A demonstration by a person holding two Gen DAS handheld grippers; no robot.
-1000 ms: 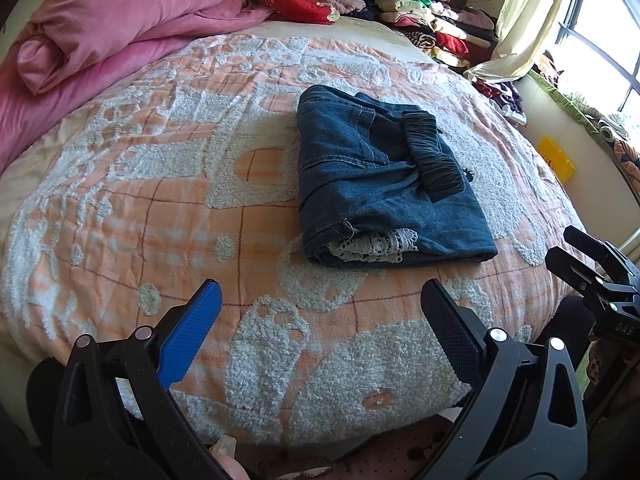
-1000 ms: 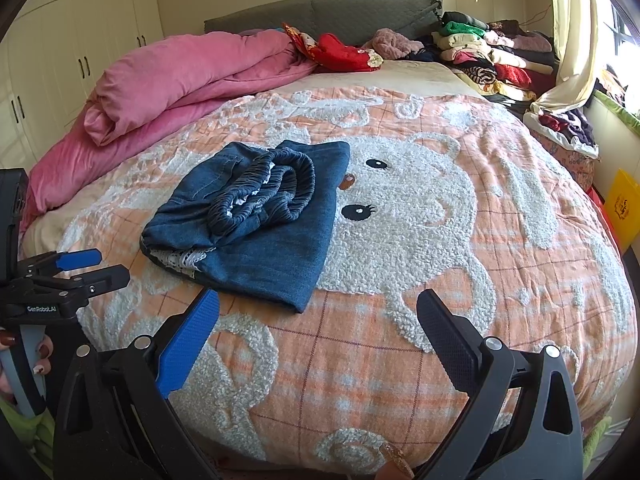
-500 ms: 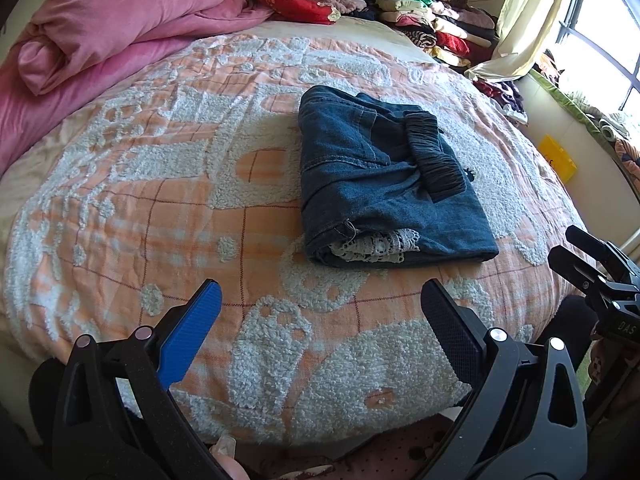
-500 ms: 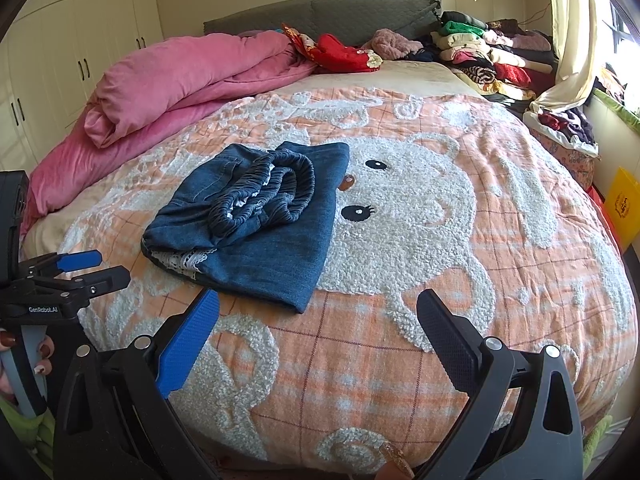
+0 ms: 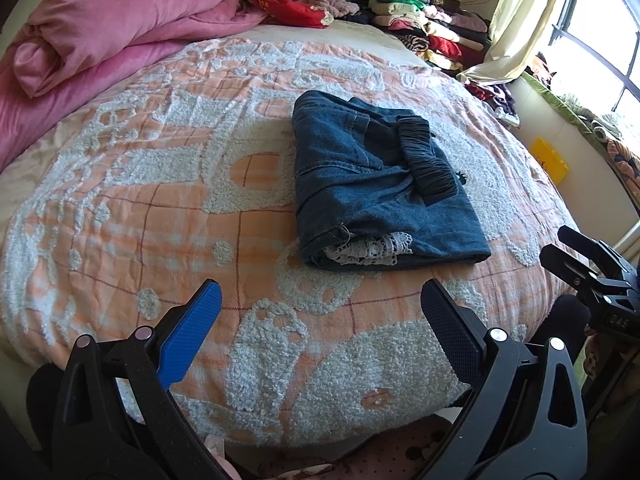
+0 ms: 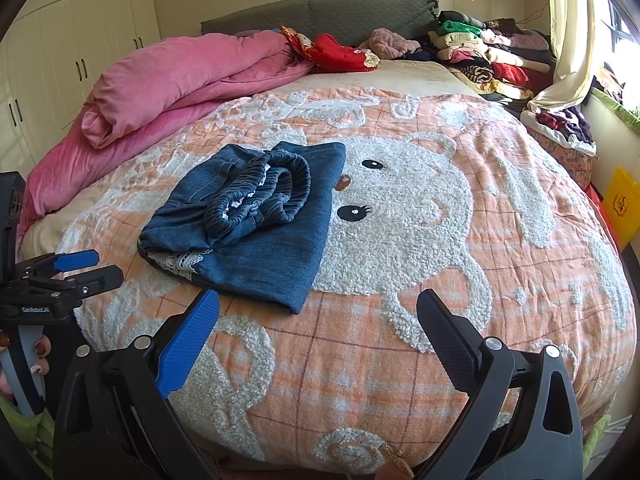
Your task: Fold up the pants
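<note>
The pants (image 5: pixel 380 196) lie folded into a compact blue denim bundle on the bedspread (image 5: pixel 160 216), a little toward the 1 o'clock side of centre in my left view and toward 10 o'clock in my right view (image 6: pixel 248 220). The elastic waistband (image 6: pixel 260 196) sits bunched on top of the fold, and a strip of white lace trim (image 5: pixel 366 250) shows at the near edge. Neither tool touches the garment.

My left gripper (image 5: pixel 320 316) hangs at the 6 o'clock edge of the bed, fingers spread wide with nothing between them. My right gripper (image 6: pixel 318 320) stands likewise, fingers apart and empty; in the left view it appears at 4 o'clock (image 5: pixel 576 256).

The bedspread is orange check with a white fleecy bear pattern. A rolled pink duvet (image 6: pixel 172 80) lies at 10 o'clock. Stacked clothes (image 6: pixel 480 52) sit at 1 o'clock by the curtain (image 6: pixel 568 40). A yellow box (image 5: pixel 550 160) stands on the floor at 3 o'clock.
</note>
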